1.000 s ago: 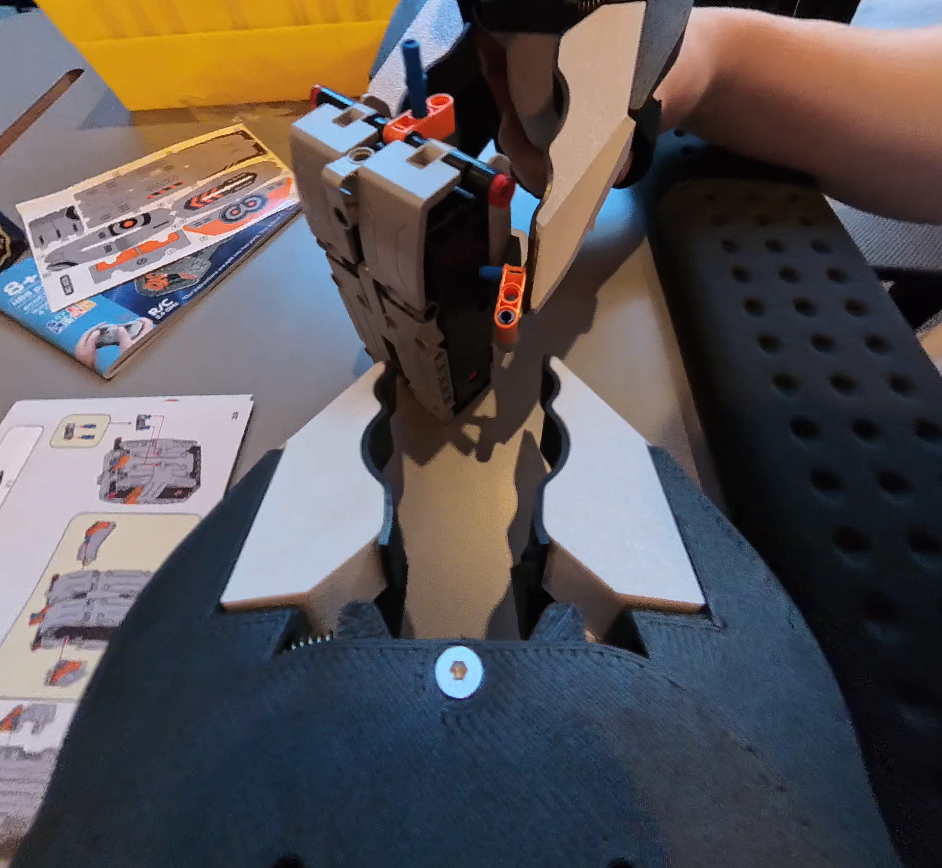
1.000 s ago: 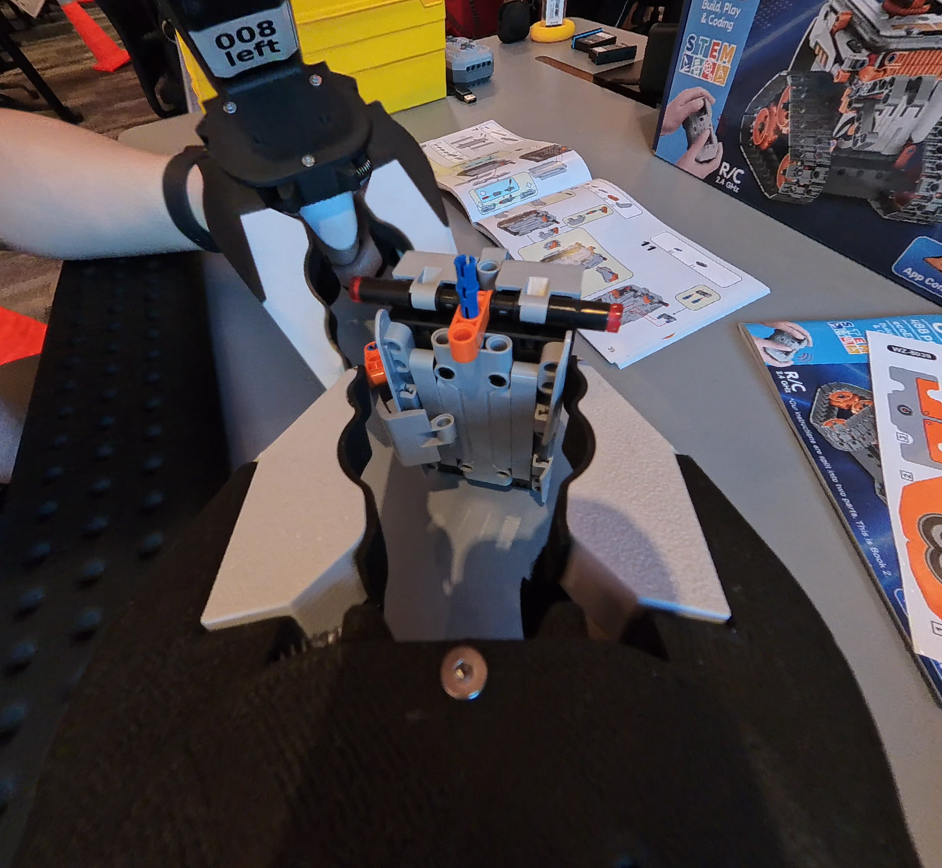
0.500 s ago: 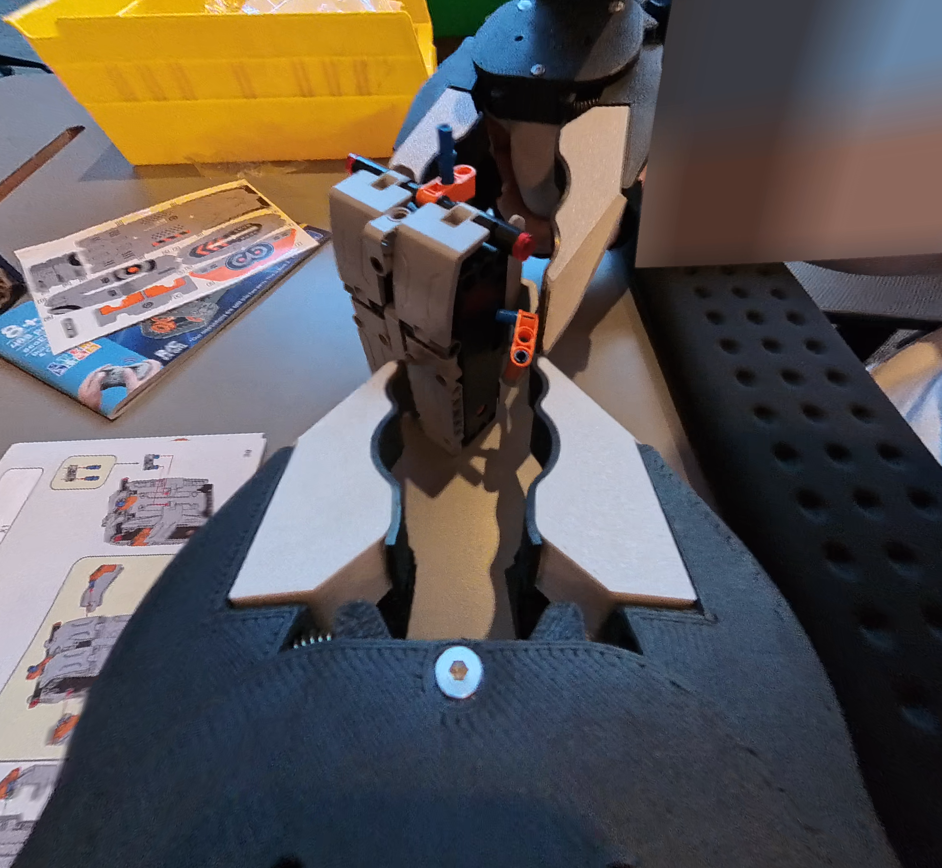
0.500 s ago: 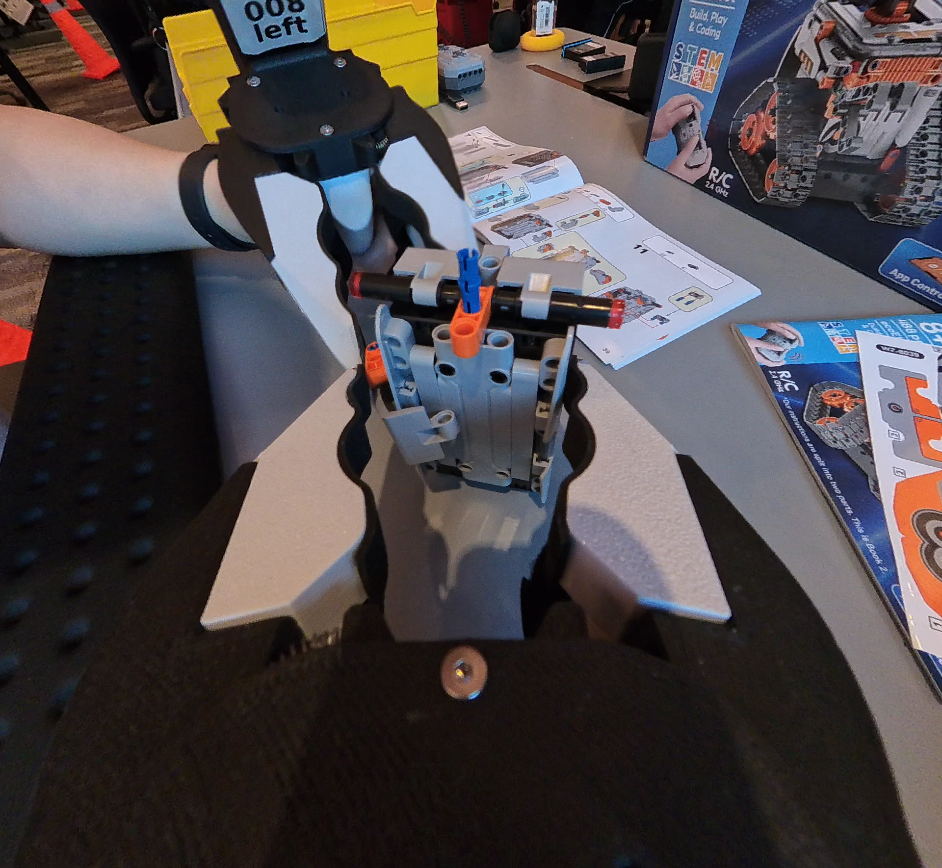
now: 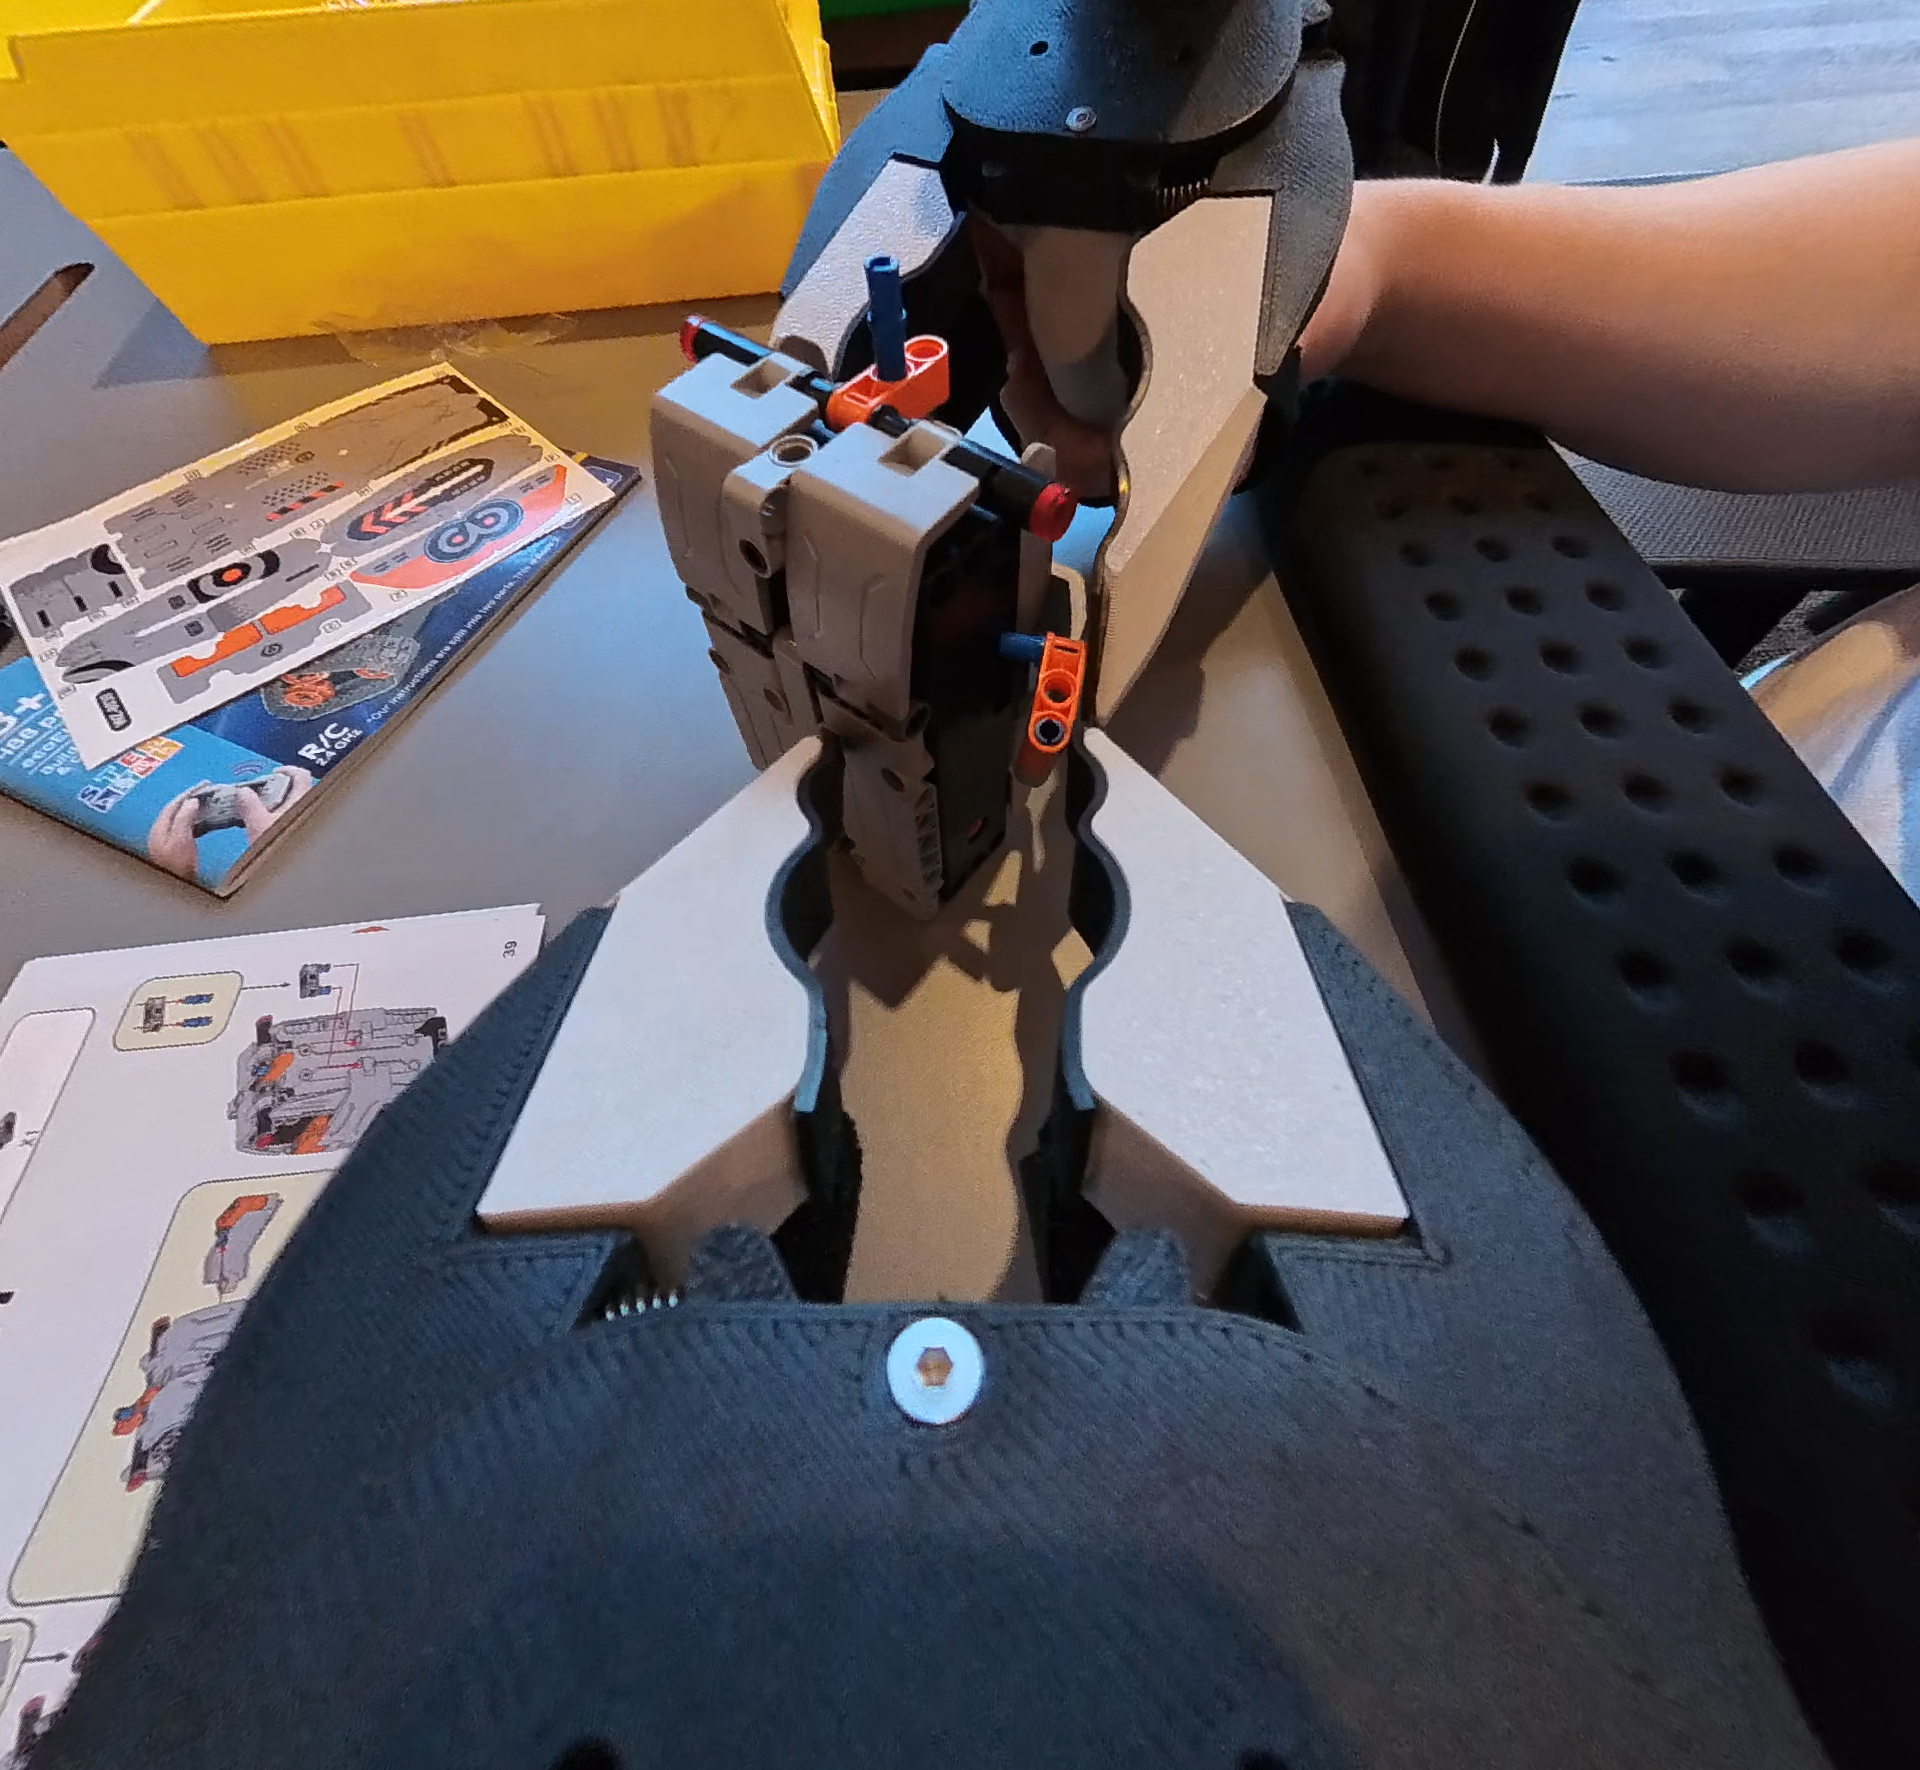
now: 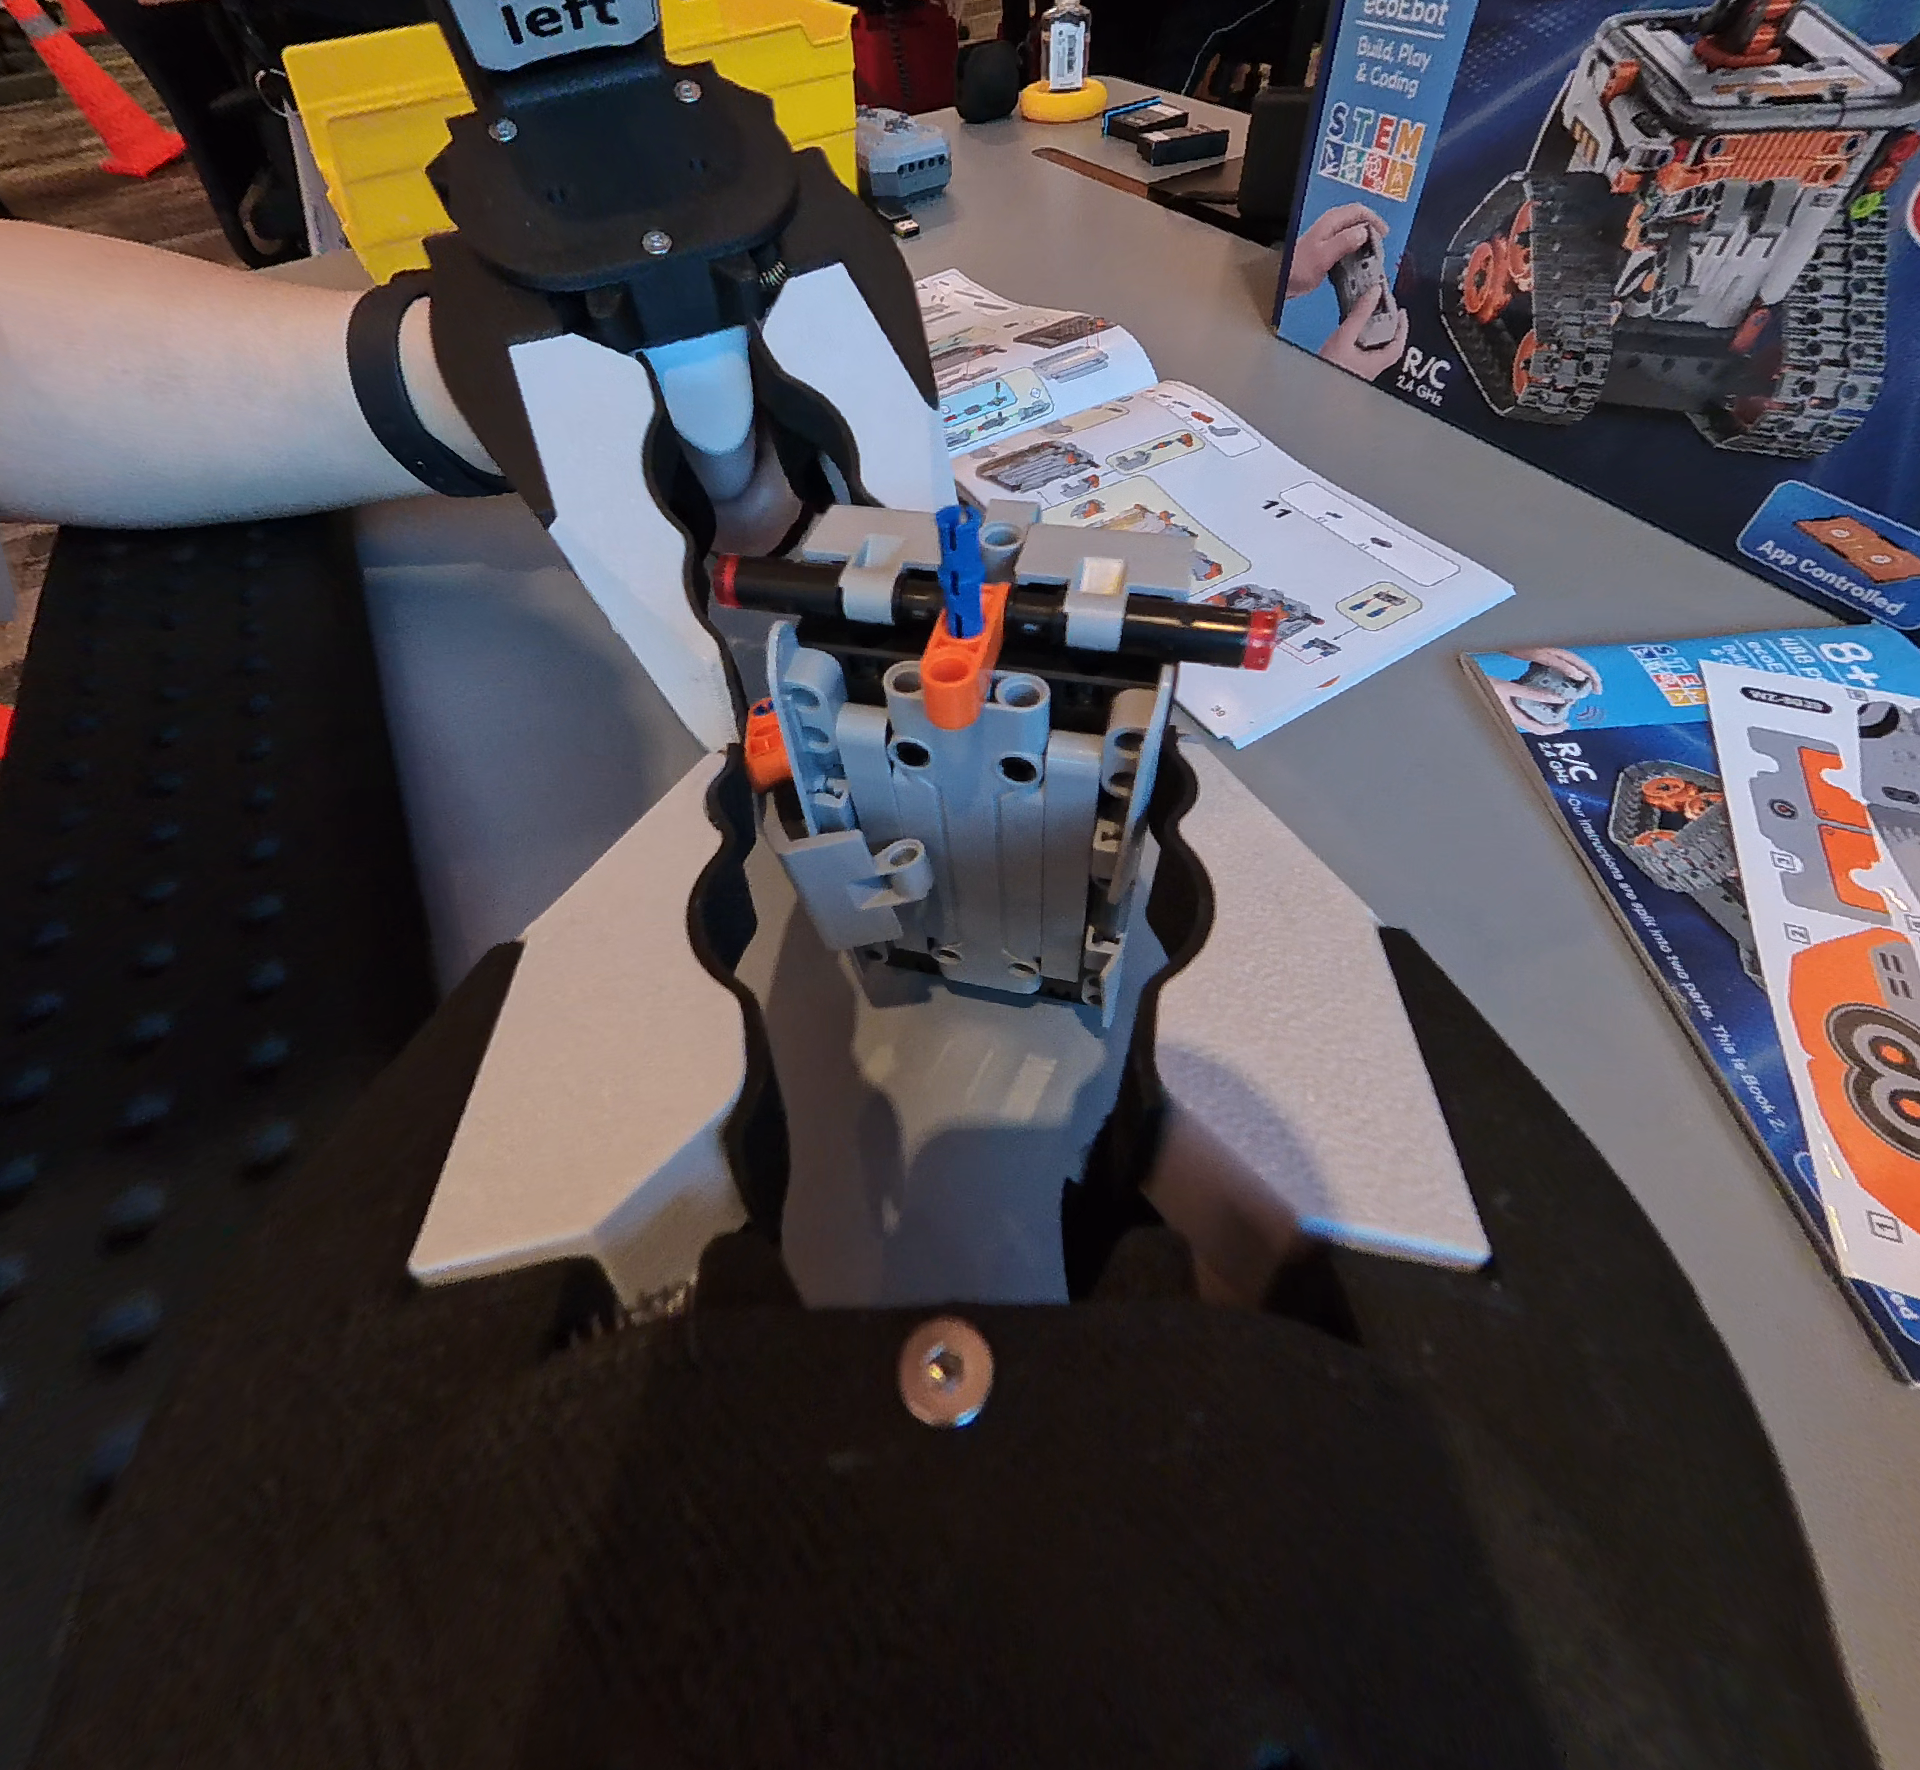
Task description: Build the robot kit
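Note:
A grey brick assembly [image 6: 966, 816] with a black axle, red end caps, orange connectors and a blue pin hangs upright above the table. My right gripper [image 6: 951, 785] is shut on its sides. In the left wrist view the assembly [image 5: 831, 598] is straight ahead, with one finger [image 5: 1184, 432] of the right gripper behind it. My left gripper [image 5: 940, 775] is open, and its fingertips stand on either side of the assembly's lower end. An orange connector [image 5: 1055, 702] sits close to its right fingertip. In the right wrist view a left gripper finger [image 6: 592, 432] shows behind the assembly.
A yellow bin [image 5: 416, 162] stands at the back. A sticker sheet [image 5: 281, 525] lies on a blue booklet [image 5: 260, 764], near an open instruction manual [image 5: 208, 1097]. A black perforated surface [image 5: 1610, 837] runs along the table edge. A blue toy box [image 6: 1610, 162] stands far right. Both grippers' tips are close together, under 4 cm apart.
My left gripper has moved forward, so the assembly's lower end now sits between its fingertips. The right gripper keeps its hold on the assembly.

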